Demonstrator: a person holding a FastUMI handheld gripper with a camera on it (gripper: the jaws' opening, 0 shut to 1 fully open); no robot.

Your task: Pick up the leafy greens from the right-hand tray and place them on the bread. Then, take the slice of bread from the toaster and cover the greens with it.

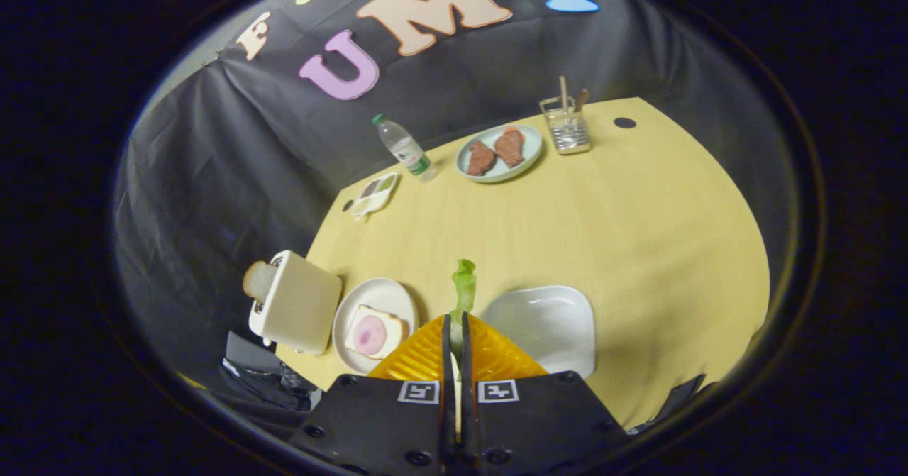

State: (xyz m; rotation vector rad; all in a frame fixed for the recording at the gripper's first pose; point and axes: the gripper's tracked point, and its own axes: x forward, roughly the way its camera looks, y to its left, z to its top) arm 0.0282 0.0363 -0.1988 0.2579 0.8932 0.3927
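you've got open yellow table (pixel 567 228) ahead, with the white square tray (pixel 550 327) just right of your fingers and the round plate (pixel 383 299) with the bread slice (pixel 376 334) just left. the toaster (pixel 298 302), toast (pixel 259 281) poking out, sits by the table's left edge. your gripper (pixel 455 320) is nearly closed, both fingers pinching the leafy greens (pixel 464 284).

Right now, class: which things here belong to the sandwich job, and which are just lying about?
Job: leafy greens held between the fingers; bread on plate; toaster with slice; white tray.

Lying about: water bottle, plate of meat, utensil holder, small dish.
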